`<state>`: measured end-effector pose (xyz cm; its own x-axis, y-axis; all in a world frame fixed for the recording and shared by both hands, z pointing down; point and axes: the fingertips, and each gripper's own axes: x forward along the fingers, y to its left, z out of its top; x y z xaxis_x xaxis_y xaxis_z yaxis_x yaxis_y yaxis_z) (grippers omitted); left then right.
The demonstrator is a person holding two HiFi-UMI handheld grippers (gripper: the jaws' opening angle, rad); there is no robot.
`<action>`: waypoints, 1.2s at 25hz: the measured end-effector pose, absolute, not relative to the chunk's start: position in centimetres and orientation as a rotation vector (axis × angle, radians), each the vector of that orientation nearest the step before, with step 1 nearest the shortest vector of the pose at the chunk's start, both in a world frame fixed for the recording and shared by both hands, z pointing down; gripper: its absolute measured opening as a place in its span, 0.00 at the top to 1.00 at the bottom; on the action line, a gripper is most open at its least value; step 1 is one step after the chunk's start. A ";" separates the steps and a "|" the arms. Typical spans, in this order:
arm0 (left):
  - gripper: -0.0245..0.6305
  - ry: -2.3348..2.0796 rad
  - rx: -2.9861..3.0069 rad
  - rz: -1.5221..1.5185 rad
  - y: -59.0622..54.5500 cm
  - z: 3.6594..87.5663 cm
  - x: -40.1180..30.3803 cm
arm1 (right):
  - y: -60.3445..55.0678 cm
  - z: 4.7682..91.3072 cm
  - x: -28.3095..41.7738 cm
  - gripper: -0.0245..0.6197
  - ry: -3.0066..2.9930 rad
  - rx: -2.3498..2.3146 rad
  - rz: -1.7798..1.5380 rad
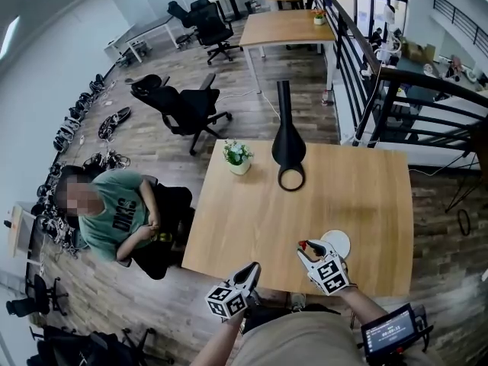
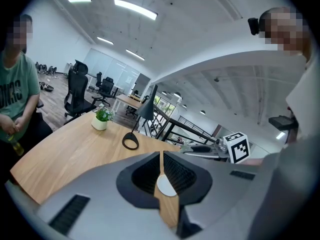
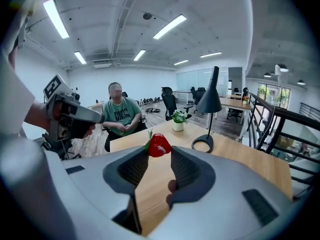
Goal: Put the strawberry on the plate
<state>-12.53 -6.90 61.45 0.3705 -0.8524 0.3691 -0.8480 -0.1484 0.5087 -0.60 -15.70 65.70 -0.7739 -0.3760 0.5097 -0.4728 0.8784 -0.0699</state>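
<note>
A red strawberry (image 3: 159, 145) with green leaves is pinched between the tips of my right gripper (image 3: 159, 151), held in the air above the wooden table (image 3: 235, 156). In the head view the strawberry (image 1: 303, 245) and right gripper (image 1: 306, 249) hover just left of a small white plate (image 1: 337, 242) near the table's (image 1: 252, 219) front edge. My left gripper (image 1: 253, 268) hangs at that front edge, left of the right one, jaws together and holding nothing. In the left gripper view only a thin slit shows between the jaws, with a white disc (image 2: 166, 186) in it.
A black desk lamp (image 1: 288, 147) and a small potted plant (image 1: 238, 157) stand at the table's far side. A person in a green shirt (image 1: 114, 212) sits at the table's left edge. A black railing (image 1: 396, 105) runs along the right.
</note>
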 end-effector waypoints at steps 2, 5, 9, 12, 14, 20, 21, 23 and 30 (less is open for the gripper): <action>0.95 -1.462 1.983 -0.013 -7.0 61.2 -12.3 | -15.8 65.0 0.1 0.73 -2.559 0.630 0.261; 0.95 -1.460 1.994 -0.023 -7.5 60.8 -12.1 | -16.1 63.6 1.0 0.73 -2.574 0.658 0.246; 0.95 -1.445 2.005 -0.025 -7.6 60.5 -11.5 | -15.9 62.4 2.3 0.73 -2.587 0.700 0.242; 0.95 -1.429 2.026 -0.020 -8.4 60.3 -10.6 | -16.5 61.7 3.5 0.73 -2.594 0.742 0.239; 0.95 -1.414 2.038 -0.012 -8.7 60.3 -9.9 | -16.7 61.4 4.5 0.73 -2.593 0.772 0.241; 0.95 -1.348 2.099 0.021 -10.1 59.8 -7.6 | -17.6 60.4 7.9 0.73 -2.570 0.889 0.248; 0.95 -1.336 2.107 0.025 -10.2 59.9 -7.2 | -17.5 60.6 8.5 0.73 -2.560 0.906 0.255; 0.95 -1.313 2.120 0.024 -10.4 60.1 -6.4 | -17.3 60.9 9.9 0.73 -2.538 0.942 0.265; 0.95 -1.260 2.220 0.034 -12.7 60.3 -4.3 | -18.3 62.6 12.8 0.73 -2.474 1.012 0.236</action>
